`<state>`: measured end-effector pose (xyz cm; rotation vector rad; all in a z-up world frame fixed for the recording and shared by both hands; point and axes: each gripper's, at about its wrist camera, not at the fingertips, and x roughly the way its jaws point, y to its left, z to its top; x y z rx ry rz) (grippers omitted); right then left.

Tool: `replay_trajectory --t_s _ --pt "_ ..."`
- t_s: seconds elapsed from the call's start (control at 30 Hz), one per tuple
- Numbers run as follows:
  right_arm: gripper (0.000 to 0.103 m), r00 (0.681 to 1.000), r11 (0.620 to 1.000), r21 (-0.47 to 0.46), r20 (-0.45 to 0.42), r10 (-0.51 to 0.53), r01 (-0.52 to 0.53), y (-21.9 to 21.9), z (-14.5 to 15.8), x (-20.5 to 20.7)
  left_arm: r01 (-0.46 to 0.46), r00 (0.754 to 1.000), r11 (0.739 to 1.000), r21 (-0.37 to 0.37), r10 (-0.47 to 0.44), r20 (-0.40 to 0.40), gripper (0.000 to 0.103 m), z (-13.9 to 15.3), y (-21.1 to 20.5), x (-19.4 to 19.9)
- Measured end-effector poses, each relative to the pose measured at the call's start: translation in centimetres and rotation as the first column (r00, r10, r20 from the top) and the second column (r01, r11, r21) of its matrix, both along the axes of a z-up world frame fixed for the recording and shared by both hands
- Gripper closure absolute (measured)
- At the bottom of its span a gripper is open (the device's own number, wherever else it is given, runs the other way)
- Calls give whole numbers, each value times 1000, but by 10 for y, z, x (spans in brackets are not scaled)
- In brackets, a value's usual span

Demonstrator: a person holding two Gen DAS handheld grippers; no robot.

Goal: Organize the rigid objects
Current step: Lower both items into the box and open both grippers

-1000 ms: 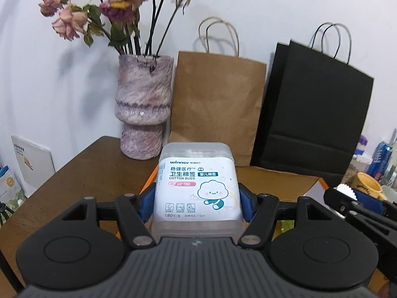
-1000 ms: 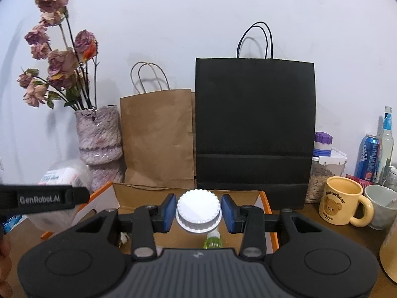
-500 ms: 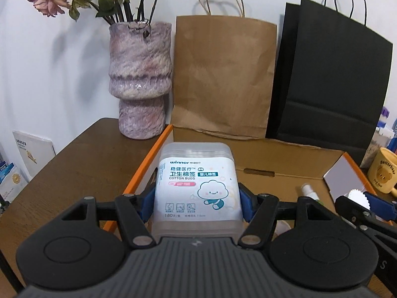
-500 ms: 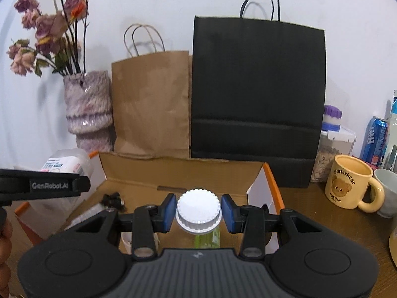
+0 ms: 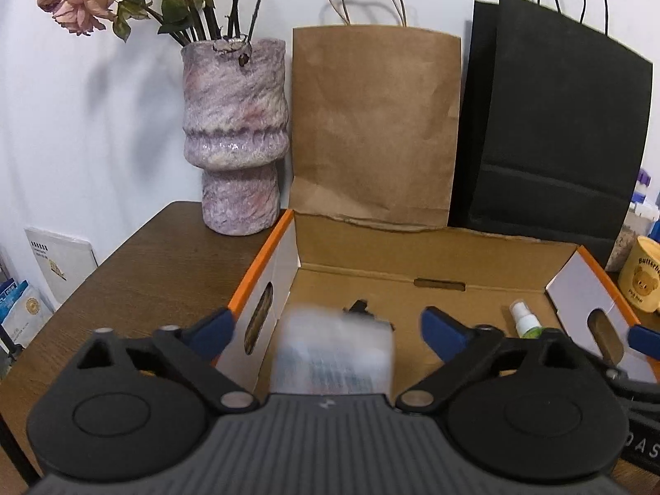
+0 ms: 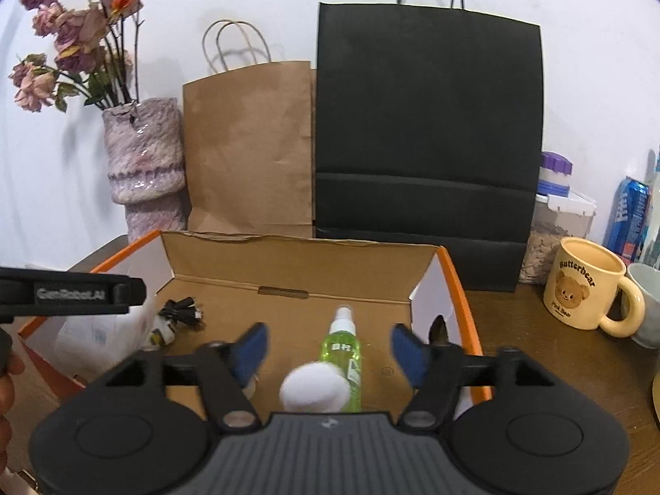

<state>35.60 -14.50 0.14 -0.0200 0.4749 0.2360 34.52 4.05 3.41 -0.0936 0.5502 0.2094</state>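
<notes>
We note both jaws opening: left gripper (image 5: 326, 328) frees the cotton-bud box (image 5: 334, 354), right gripper (image 6: 328, 350) the white-capped jar (image 6: 313, 387), both dropping inside the cardboard box (image 6: 297, 264).

Home tabletop: flower vase (image 5: 234, 136), bear mug (image 6: 585, 288), paper bags (image 6: 247, 148).

Wooden table (image 5: 136, 272), cardboard box (image 5: 433, 243), vase (image 5: 235, 136), mug (image 6: 585, 288)
</notes>
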Motion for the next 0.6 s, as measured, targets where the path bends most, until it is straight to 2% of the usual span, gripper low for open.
replay_trajectory --t_s 0.07,0.1,0.6 --pt "2 1000 1000 8 6 -7 7 -2 0 0 1 1000 1000 -3 -1 9 0 2 1 -1" --pt "0 1000 1000 8 8 -9 9 -2 0 -1 0 1000 1000 -2 0 11 0 3 1 -1" --pt "0 999 999 -15 28 -28 28 -4 7 -8 -19 999 1000 -12 19 26 0 8 4 -10"
